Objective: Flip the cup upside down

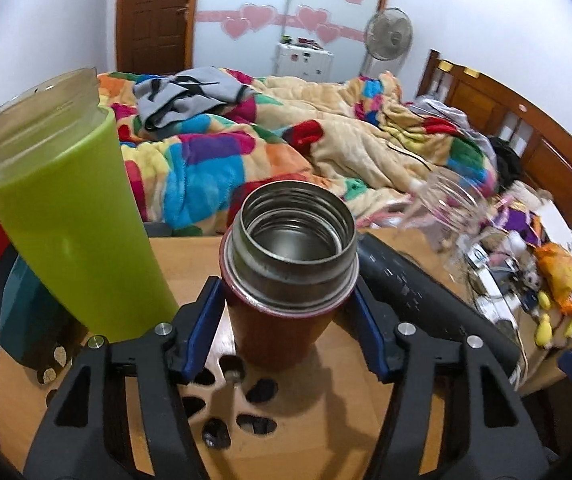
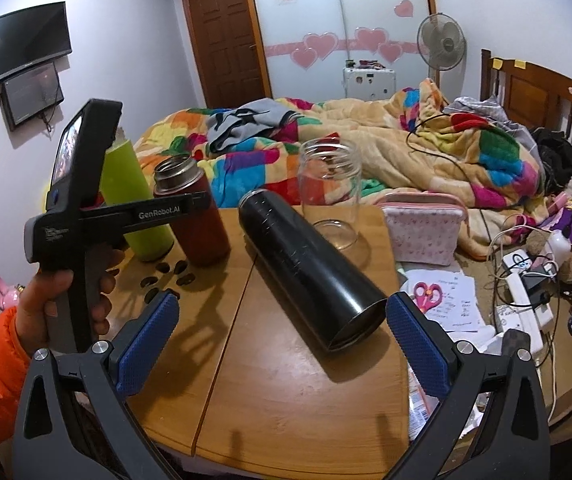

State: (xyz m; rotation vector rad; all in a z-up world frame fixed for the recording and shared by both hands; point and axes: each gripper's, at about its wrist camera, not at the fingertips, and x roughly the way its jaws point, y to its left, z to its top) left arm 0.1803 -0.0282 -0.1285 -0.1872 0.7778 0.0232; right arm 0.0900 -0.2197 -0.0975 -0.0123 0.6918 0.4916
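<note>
A red cup with a steel mouth (image 1: 286, 280) stands upright on the wooden table (image 1: 358, 420), open end up. My left gripper (image 1: 286, 312) has its blue pads on both sides of the cup's body, shut on it. In the right wrist view the same red cup (image 2: 197, 216) stands at the far left with the left gripper (image 2: 189, 210) around it. My right gripper (image 2: 281, 344) is open and empty, low over the table, next to the open end of a black flask (image 2: 310, 268) that lies on its side.
A tall green cup (image 1: 73, 216) stands upright just left of the red cup. A clear glass jar (image 2: 330, 188) stands at the table's far edge, a pink pouch (image 2: 426, 228) to its right. Papers, scissors and cables lie beyond the right edge. A bed is behind.
</note>
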